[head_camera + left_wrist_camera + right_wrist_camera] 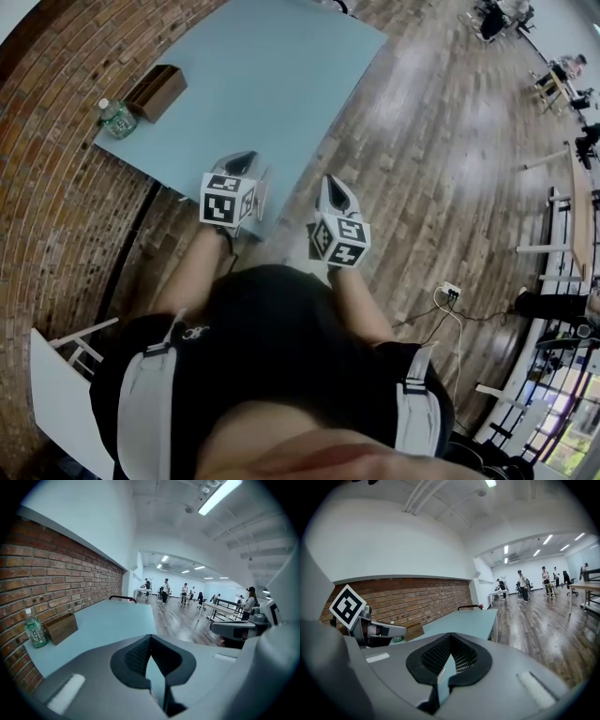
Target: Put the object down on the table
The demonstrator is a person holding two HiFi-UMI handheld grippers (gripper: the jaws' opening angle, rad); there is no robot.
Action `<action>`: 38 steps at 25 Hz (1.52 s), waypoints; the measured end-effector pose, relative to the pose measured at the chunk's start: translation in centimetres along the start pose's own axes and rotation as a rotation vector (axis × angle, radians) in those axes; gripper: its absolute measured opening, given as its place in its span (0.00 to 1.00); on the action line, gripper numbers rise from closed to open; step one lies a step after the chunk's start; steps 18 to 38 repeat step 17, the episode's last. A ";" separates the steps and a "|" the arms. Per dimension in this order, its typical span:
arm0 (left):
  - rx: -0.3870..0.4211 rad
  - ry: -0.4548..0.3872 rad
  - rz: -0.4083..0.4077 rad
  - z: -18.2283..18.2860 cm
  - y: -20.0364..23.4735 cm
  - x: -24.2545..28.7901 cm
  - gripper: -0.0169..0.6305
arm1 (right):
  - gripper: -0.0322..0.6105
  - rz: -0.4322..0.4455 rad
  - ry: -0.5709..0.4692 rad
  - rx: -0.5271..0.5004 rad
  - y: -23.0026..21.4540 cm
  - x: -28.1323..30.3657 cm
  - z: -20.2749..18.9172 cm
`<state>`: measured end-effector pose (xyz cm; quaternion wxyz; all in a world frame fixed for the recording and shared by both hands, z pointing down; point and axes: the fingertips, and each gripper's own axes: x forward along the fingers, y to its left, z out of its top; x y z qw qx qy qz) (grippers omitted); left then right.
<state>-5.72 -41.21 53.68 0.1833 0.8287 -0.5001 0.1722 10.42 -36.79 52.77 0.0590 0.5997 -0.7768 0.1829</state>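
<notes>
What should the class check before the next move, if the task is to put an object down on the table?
1. Left claw holds an object: not ok, shut with nothing in it.
2. Right claw holds an object: not ok, shut and empty.
3. Table has bare space: ok.
4. Bottle and box out of the way: ok, both at the corner by the brick wall.
</notes>
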 end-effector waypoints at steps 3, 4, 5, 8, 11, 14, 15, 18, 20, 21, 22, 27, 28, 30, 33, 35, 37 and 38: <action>-0.003 0.007 0.000 0.0 0.0 0.1 0.03 | 0.07 0.000 0.003 0.005 -0.1 -0.1 0.0; -0.003 0.008 -0.001 0.0 0.0 0.1 0.03 | 0.07 -0.001 0.003 0.006 -0.1 -0.1 0.0; -0.004 0.010 -0.001 0.0 0.0 0.2 0.03 | 0.07 -0.002 0.004 0.006 -0.2 -0.1 0.0; -0.001 0.017 -0.004 -0.3 -0.1 0.2 0.03 | 0.07 -0.003 0.003 0.005 -0.2 -0.2 -0.1; 0.014 0.028 -0.007 -0.6 -0.3 0.2 0.03 | 0.07 -0.003 0.003 0.006 -0.1 -0.3 -0.2; 0.029 0.034 -0.002 -0.7 -0.1 0.1 0.03 | 0.07 -0.002 0.004 0.006 0.0 -0.4 -0.2; 0.033 0.035 0.001 -0.8 0.0 0.1 0.03 | 0.07 -0.001 0.004 0.006 0.1 -0.4 -0.2; 0.038 0.039 0.006 -1.0 0.2 0.1 0.03 | 0.07 0.001 0.004 0.004 0.2 -0.3 -0.2; 0.038 0.039 0.006 -1.0 0.2 0.1 0.03 | 0.07 0.001 0.004 0.004 0.2 -0.3 -0.2; 0.038 0.039 0.006 -1.0 0.2 0.1 0.03 | 0.07 0.001 0.004 0.004 0.2 -0.3 -0.2; 0.038 0.039 0.006 -1.0 0.2 0.1 0.03 | 0.07 0.001 0.004 0.004 0.2 -0.3 -0.2; 0.038 0.039 0.006 -1.0 0.2 0.1 0.03 | 0.07 0.001 0.004 0.004 0.2 -0.3 -0.2; 0.038 0.039 0.006 -1.0 0.2 0.1 0.03 | 0.07 0.001 0.004 0.004 0.2 -0.3 -0.2; 0.038 0.039 0.006 -1.0 0.2 0.1 0.03 | 0.07 0.001 0.004 0.004 0.2 -0.3 -0.2; 0.038 0.039 0.006 -1.0 0.2 0.1 0.03 | 0.07 0.001 0.004 0.004 0.2 -0.3 -0.2; 0.038 0.039 0.006 -1.0 0.2 0.1 0.03 | 0.07 0.001 0.004 0.004 0.2 -0.3 -0.2; 0.038 0.039 0.006 -1.0 0.2 0.1 0.03 | 0.07 0.001 0.004 0.004 0.2 -0.3 -0.2; 0.038 0.039 0.006 -1.0 0.2 0.1 0.03 | 0.07 0.001 0.004 0.004 0.2 -0.3 -0.2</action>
